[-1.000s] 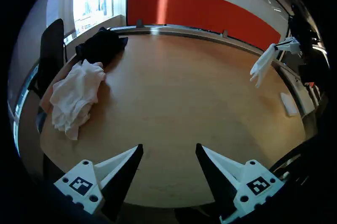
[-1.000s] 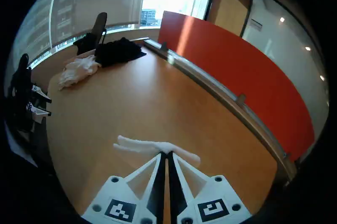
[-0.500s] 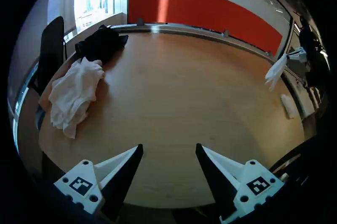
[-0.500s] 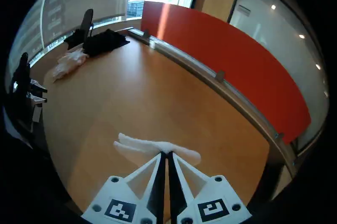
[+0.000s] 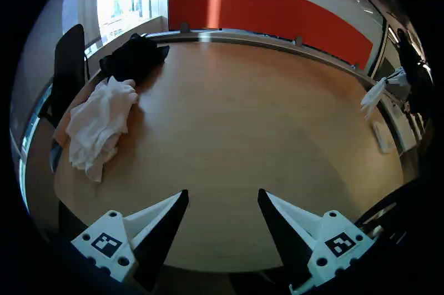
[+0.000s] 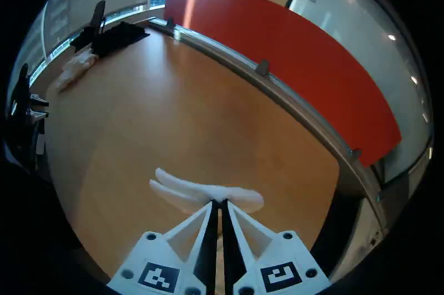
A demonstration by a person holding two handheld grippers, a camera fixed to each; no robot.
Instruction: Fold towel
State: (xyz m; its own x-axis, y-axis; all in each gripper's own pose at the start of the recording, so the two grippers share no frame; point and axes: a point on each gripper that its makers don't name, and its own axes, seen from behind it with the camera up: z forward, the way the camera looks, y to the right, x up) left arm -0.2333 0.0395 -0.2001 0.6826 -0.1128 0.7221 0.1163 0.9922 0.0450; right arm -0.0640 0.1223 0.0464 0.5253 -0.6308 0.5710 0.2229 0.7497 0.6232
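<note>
A small white towel [image 6: 205,192] hangs folded from my right gripper [image 6: 220,204], whose fingers are shut on it above the wooden table [image 6: 166,123]. The left gripper view shows the same towel [image 5: 373,95] dangling at the table's far right edge, held by the distant right gripper [image 5: 397,78]. My left gripper [image 5: 222,198] is open over the near edge of the table [image 5: 238,128], with nothing between its fingers. A pile of crumpled white towels [image 5: 100,123] lies at the table's left, and it also appears small and far off as the white pile [image 6: 75,67].
A black garment [image 5: 133,57] lies behind the white pile, near a dark chair [image 5: 67,67]. A folded white cloth [image 5: 383,136] rests off the table's right edge. An orange partition [image 5: 266,14] runs along the far side of the table.
My right gripper has carried the towel rightward and farther back, toward the table's right end. The left gripper has stayed open and nearly still.
</note>
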